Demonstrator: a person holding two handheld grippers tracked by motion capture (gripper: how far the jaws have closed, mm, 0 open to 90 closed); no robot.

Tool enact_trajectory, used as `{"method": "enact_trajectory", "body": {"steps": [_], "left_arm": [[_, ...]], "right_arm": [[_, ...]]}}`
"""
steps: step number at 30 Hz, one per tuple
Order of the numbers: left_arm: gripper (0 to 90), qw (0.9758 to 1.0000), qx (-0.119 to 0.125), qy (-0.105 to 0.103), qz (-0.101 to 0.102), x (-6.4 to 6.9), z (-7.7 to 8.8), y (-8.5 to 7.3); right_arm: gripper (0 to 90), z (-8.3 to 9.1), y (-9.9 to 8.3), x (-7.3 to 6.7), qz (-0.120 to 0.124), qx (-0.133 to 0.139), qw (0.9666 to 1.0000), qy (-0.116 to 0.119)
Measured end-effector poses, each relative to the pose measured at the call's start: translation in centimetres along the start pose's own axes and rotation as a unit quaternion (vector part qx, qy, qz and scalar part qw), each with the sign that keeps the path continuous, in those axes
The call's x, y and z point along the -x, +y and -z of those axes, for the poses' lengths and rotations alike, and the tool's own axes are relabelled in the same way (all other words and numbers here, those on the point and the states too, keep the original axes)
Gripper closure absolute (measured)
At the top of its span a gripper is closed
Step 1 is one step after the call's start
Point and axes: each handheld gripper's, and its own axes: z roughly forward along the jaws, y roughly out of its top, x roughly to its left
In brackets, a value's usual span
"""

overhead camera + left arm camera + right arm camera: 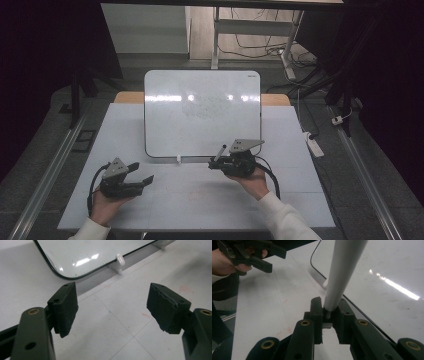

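Right gripper view: the right claw (329,315) is clamped on a white marker (342,272), gripped at its lower end so that the barrel projects forward and up, away from the jaws. This hold appears intended to leave the far end free to meet the whiteboard (200,112). In the high view the marker (220,152) stands tilted just beside the board's near edge, with its dark end uppermost.

Left claw (111,310): jaws wide apart, nothing between the pads, only bare tabletop (105,340) beneath. It rests low at the near left, well apart from the right claw, probably parked in reserve.

Obstructions: a small white clip (120,260) sits at the board's near edge, close to the marker's likely path. Faint smudges mark the middle of the board. Cables lie on the floor beyond, clear of the work.
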Motion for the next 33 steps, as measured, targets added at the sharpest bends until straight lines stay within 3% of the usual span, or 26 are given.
{"method": "enact_trajectory", "body": {"steps": [6, 12, 18, 24, 33], "left_arm": [[26.0, 0.9998, 0.013, -0.002, -0.015, 0.8, -0.1, 0.8], [26.1, 0.9989, 0.025, -0.025, -0.032, 1.9, -0.8, 2.4], [26.7, 0.9959, 0.042, -0.062, -0.051, 3.6, -1.9, 5.3], [27.4, 0.9923, 0.045, -0.086, -0.077, 5.4, -3.6, 7.6], [29.0, 0.9892, 0.048, -0.117, -0.075, 6.5, -5.5, 9.8]], "right_arm": [[77.4, -0.7, -0.3, -0.2, -0.001, -0.012, 0.9999, 0.006], [77.4, -1.2, -0.4, -0.4, -0.001, -0.018, 0.9998, 0.013], [77.4, -1.4, -0.5, -0.4, -0.003, -0.019, 0.9997, 0.017], [77.4, -1.5, -0.5, -0.5, -0.006, -0.019, 0.9996, 0.022], [77.4, -1.8, -0.6, -0.8, -0.006, -0.021, 0.9994, 0.026]]}}
